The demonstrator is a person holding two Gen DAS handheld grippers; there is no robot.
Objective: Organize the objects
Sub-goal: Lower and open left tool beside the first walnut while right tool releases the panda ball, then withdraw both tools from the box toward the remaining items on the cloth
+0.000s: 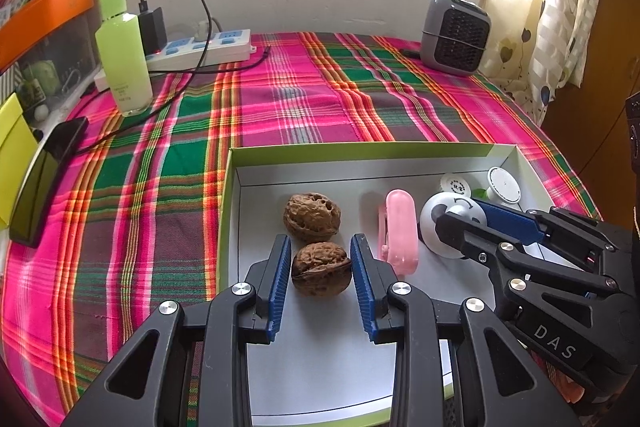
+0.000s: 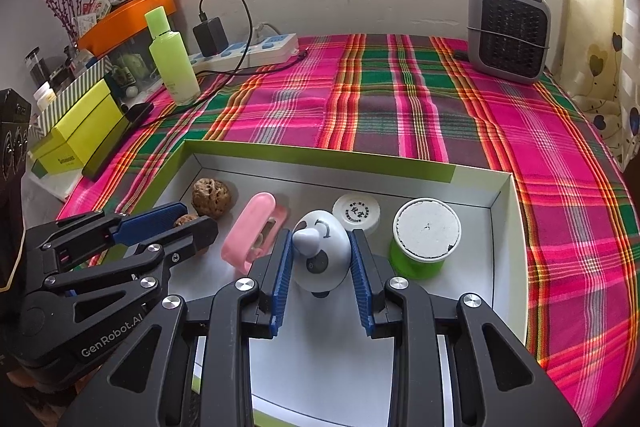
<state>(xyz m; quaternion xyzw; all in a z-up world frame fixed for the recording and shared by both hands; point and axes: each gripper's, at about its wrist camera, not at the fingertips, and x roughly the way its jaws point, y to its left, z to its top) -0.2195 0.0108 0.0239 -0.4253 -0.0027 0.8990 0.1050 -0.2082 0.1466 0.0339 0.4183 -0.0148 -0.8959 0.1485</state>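
A shallow white box with a green rim [image 1: 230,187] lies on the plaid cloth. In the left wrist view my left gripper [image 1: 320,241] is shut on a brown walnut [image 1: 321,269] at the box floor. A second walnut [image 1: 312,217] sits just beyond it. My right gripper [image 2: 321,233] is shut on a white egg-shaped toy [image 2: 320,255]. Between the two grippers lies a pink clip-like item [image 2: 252,227]. A white cap [image 2: 356,213] and a green spool with a white top [image 2: 426,231] stand at the box's right end. The held walnut is mostly hidden behind the left gripper [image 2: 168,223] in the right wrist view.
A green bottle [image 1: 122,47], a power strip with a charger [image 1: 208,49] and a cable sit at the back left. A grey fan heater [image 2: 510,31] stands at the back right. A dark phone [image 1: 44,183] and a yellow box [image 2: 80,135] lie at the left edge.
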